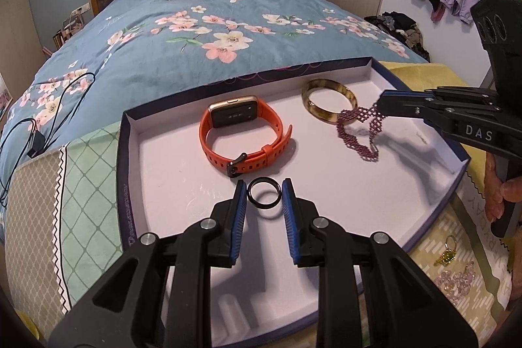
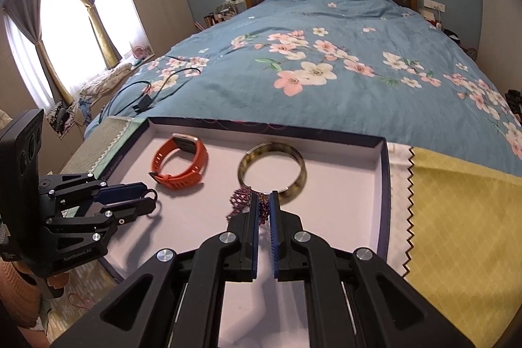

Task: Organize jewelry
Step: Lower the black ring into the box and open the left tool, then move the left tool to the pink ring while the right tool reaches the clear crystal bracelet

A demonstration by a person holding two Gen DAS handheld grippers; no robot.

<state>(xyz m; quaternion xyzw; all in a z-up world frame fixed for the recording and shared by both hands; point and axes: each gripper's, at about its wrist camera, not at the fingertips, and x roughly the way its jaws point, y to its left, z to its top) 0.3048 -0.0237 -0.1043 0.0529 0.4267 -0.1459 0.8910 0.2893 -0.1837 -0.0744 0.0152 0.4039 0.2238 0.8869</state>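
Observation:
A shallow dark-rimmed tray [image 1: 125,152] with a pale floor lies on the bed. In it lie an orange smartwatch [image 1: 241,132], a tortoiseshell bangle [image 1: 329,100] and a small black ring [image 1: 263,194]. My left gripper [image 1: 263,198] has its jaws on either side of the black ring, touching or nearly touching it just above the tray floor. My right gripper [image 2: 264,204] is shut on a purple beaded bracelet [image 2: 243,201], which hangs down to the tray floor beside the bangle [image 2: 272,167]; it also shows in the left wrist view [image 1: 359,132].
A gold ring [image 1: 447,253] and pink beaded jewelry [image 1: 456,281] lie on a patterned cloth right of the tray. A yellow cloth [image 2: 463,217] lies beyond the tray's right rim. Black cables [image 2: 153,93] lie on the floral bedspread [image 2: 326,54].

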